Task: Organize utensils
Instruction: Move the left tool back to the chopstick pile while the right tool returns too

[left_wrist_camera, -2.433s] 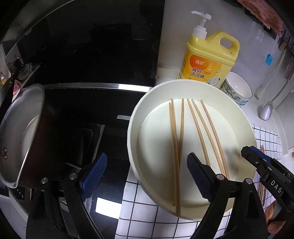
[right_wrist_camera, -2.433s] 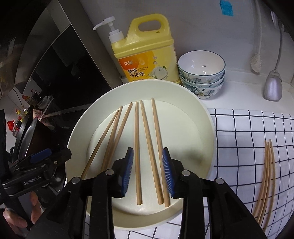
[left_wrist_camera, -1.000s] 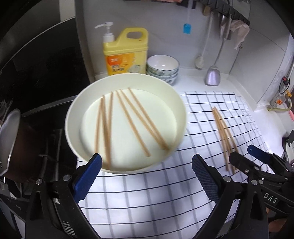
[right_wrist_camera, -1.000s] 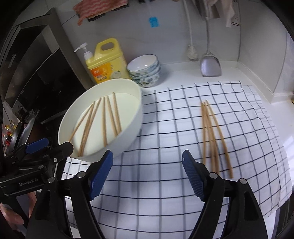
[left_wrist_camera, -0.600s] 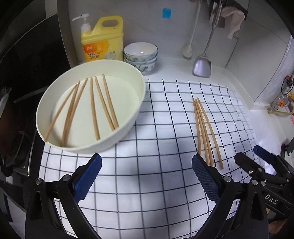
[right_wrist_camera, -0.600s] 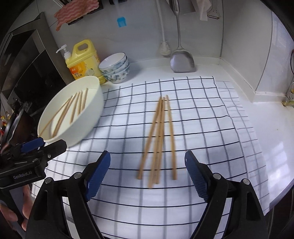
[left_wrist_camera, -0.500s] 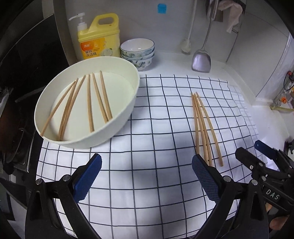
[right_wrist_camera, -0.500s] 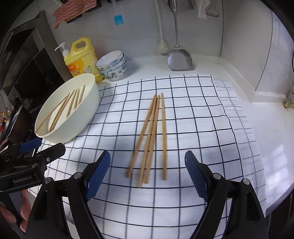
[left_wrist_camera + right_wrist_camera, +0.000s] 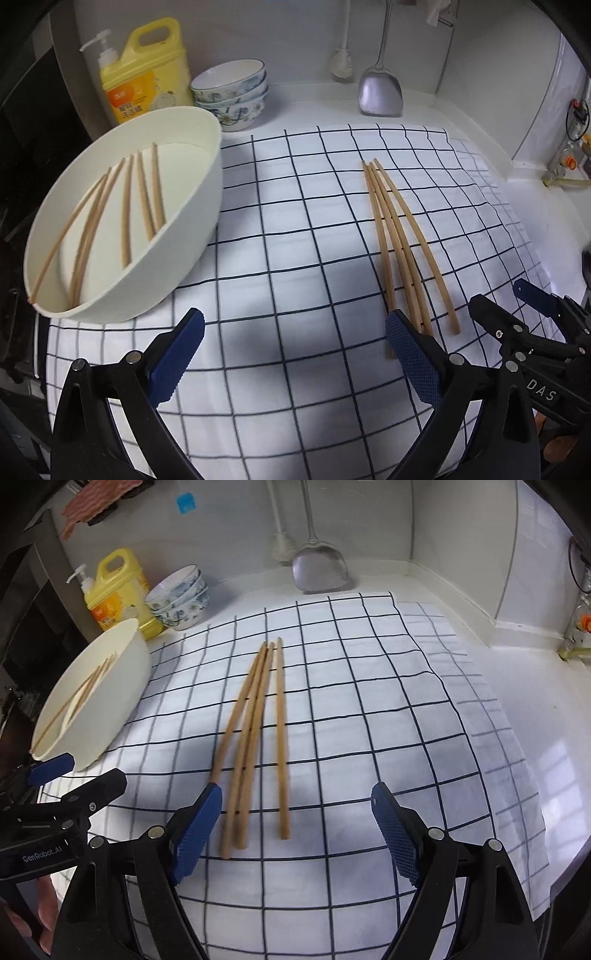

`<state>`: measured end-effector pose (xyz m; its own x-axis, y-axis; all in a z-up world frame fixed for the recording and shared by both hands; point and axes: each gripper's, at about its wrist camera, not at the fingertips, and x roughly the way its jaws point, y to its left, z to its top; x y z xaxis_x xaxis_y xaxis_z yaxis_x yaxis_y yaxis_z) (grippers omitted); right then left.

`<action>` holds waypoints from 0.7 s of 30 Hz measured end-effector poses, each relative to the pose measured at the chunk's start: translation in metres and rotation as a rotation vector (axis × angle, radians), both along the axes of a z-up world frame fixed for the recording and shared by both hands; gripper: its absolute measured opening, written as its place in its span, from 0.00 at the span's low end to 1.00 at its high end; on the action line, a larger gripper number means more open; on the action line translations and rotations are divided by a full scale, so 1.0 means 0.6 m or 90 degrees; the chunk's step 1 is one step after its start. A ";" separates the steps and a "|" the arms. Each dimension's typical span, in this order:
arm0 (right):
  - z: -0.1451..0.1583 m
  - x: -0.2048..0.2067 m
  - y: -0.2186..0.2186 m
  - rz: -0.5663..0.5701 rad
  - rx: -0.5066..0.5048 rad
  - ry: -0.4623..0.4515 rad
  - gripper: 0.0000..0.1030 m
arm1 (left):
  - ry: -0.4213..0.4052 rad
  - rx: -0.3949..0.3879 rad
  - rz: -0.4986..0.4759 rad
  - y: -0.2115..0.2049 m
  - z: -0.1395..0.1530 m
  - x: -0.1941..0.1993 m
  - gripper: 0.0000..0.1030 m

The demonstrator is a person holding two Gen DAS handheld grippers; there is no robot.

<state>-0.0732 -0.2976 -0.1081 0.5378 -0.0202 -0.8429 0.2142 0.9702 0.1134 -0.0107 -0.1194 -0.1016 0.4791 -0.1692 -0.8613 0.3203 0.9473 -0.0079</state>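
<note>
Several wooden chopsticks [image 9: 400, 243] lie side by side on the white checked cloth [image 9: 295, 229]; they also show in the right wrist view [image 9: 255, 734]. More chopsticks [image 9: 127, 206] lie in a cream basin [image 9: 201, 221] at the cloth's left, seen too in the right wrist view [image 9: 122, 690]. My left gripper [image 9: 295, 354] is open and empty above the cloth, its right finger by the near chopstick ends. My right gripper [image 9: 295, 830] is open and empty, its jaws on either side of the near chopstick ends.
A yellow detergent bottle [image 9: 144, 81], stacked patterned bowls [image 9: 232, 92] and a metal spatula [image 9: 380, 92] stand against the back wall. A dark stove area lies left of the basin. Bare white counter [image 9: 546, 716] lies right of the cloth.
Both grippers have pulled away from the basin and moved right over the cloth. The right gripper opened wide and now frames the chopsticks on the cloth.
</note>
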 end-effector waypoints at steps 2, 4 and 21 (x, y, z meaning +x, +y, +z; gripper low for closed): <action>-0.012 0.002 -0.008 -0.012 0.002 -0.002 0.77 | 0.006 0.002 -0.001 -0.010 -0.017 0.007 0.94; -0.023 0.004 -0.015 -0.016 0.007 -0.004 0.77 | 0.010 -0.004 -0.001 -0.017 -0.031 0.013 0.94; -0.068 -0.014 -0.010 0.035 -0.067 -0.014 0.77 | -0.030 -0.026 -0.013 -0.033 -0.076 -0.004 0.94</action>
<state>-0.0814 -0.3034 -0.1492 0.5582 -0.0778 -0.8261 0.1595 0.9871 0.0148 -0.0132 -0.1394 -0.1469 0.5151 -0.2147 -0.8298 0.3410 0.9395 -0.0314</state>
